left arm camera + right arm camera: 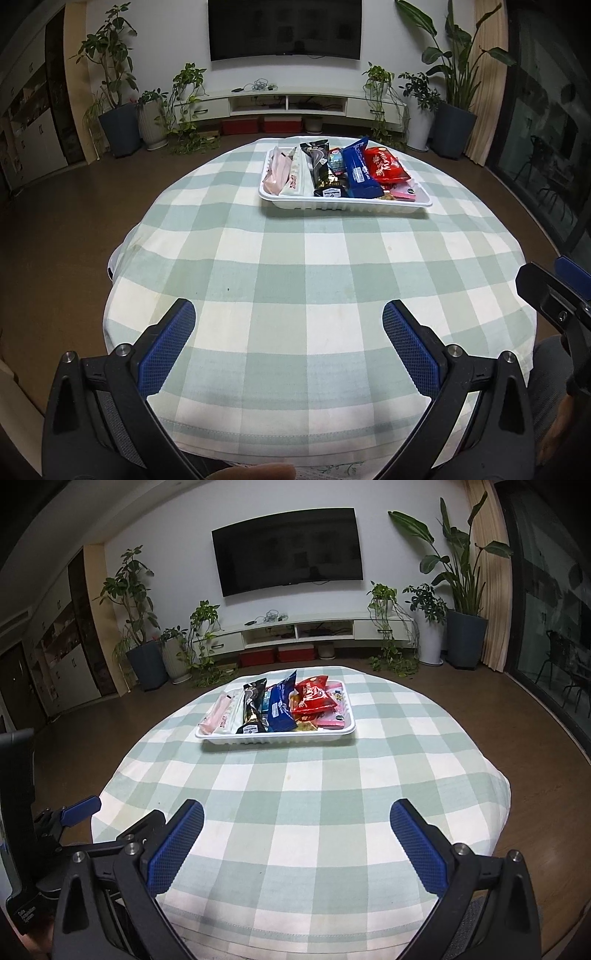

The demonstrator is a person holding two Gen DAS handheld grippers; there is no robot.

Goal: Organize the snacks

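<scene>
Both tongs hang low over the near edge of the checked tablecloth (295,258), and both are spread wide with nothing between their blue pads. The left gripper (288,332) and the right gripper (297,834) sit side by side, each visible at the margin of the other's view.

Well ahead of both, toward the far side of the table, stands the white tray (343,206) holding the snacks. A pink packet (277,171) lies at the tray's left end, a black wrapper (321,166) and a blue packet (360,170) fill the middle, and a red bag (388,168) sits on the right, resting over smaller items including a pink bar (404,192).

The packets overlap and lean on one another — so a grab at the red bag or the blue packet could drag a neighbour along, or pinch two wrappers at once. The films look slick and puffy, and a pinch on an air-filled part may slip. The tray appears light; a sideways pull could slide it on the cloth, and the cloth itself may bunch.

Nothing lies on the cloth between the tongs and the tray. Beyond the table are potted plants (136,627), a wall television (288,550) and a low cabinet (314,627) — all out of the way.
</scene>
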